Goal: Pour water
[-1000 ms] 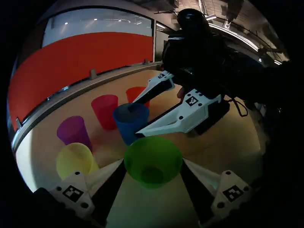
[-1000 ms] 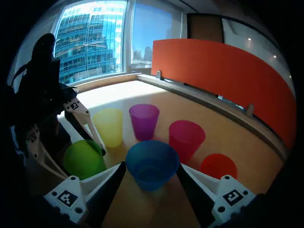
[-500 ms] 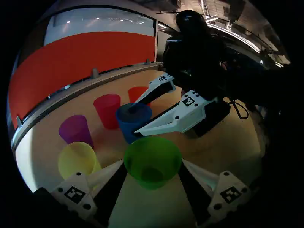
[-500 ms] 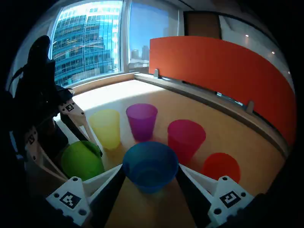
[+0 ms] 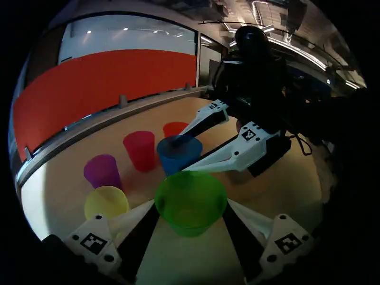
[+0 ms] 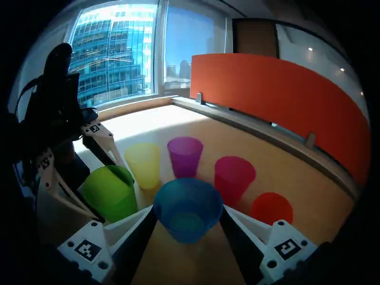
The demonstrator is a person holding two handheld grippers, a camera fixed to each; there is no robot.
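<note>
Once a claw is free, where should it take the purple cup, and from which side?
Side wall just under the rim, fingers on opposite sides, coming in level from the right claw's side. The purple cup stands upright and widens upward, so a high grip shouldn't slip. Yellow cup and pink cup flank it with narrow gaps.

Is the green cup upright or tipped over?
Roughly upright: the green cup has its open rim on top, held by the left hand-held gripper.
</note>
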